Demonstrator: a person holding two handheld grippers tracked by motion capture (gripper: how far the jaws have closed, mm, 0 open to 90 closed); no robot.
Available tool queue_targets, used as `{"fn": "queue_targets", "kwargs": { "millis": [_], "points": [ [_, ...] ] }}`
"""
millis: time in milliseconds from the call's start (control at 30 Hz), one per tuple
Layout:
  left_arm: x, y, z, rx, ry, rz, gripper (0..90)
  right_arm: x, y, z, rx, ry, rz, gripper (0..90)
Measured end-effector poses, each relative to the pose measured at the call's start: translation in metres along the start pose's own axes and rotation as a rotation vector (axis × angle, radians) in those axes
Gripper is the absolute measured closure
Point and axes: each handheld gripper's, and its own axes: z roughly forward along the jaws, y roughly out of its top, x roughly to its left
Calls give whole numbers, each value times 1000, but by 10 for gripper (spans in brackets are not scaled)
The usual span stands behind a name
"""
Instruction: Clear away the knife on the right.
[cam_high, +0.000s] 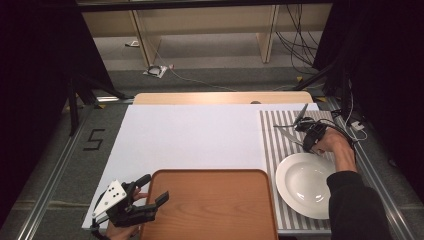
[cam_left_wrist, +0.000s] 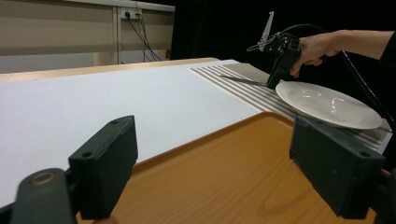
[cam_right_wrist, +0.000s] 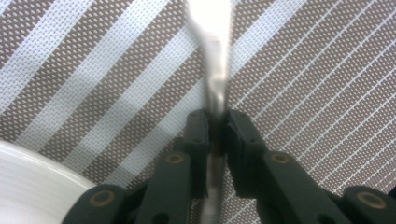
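Hovering at the near left, left gripper (cam_high: 150, 196) with jaws wide apart and empty above the corner of the wooden tray (cam_high: 210, 210), well apart from the work. Farther right, white plate (cam_high: 305, 184) resting on the striped placemat (cam_high: 272, 145). Beyond the plate's far rim, right gripper (cam_right_wrist: 217, 122) clamped on the slim metal utensil (cam_right_wrist: 212, 51), pads pressing its handle from both sides. Long axis running straight ahead between the jaws, flat along the mat, plate just beside. Likely next: lifting it clear, then toward plate or tray.
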Motion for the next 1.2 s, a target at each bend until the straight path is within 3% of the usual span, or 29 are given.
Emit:
{"fn": "queue_targets", "kwargs": {
  "millis": [167,300,367,533,567,633,700,833,1033,1200],
  "points": [
    [0,0,0,-2,1,-2,152,2,0,0,1,-11,-14,802],
    [0,0,0,-1,1,0,152,6,-2,-3,-20,-25,-68,806],
    [1,0,0,-1,1,-3,153,6,-3,-9,-58,-25,-70,807],
    [0,0,0,0,1,2,152,4,-7,-34,-181,-100,-66,807],
    [0,0,0,0,1,2,152,4,-7,-34,-181,-100,-66,807],
    [0,0,0,2,2,2,152,6,-10,-50,-239,-124,-91,807],
    [0,0,0,1,3,1,152,8,-12,-61,-282,-130,-84,807],
    [0,0,0,2,4,2,152,11,-18,-78,-397,-103,-67,807],
    [0,0,0,1,4,3,152,21,-28,-100,-526,-54,-24,807],
    [0,0,0,1,5,3,152,32,-42,-109,-642,43,43,807]
  ]
}}
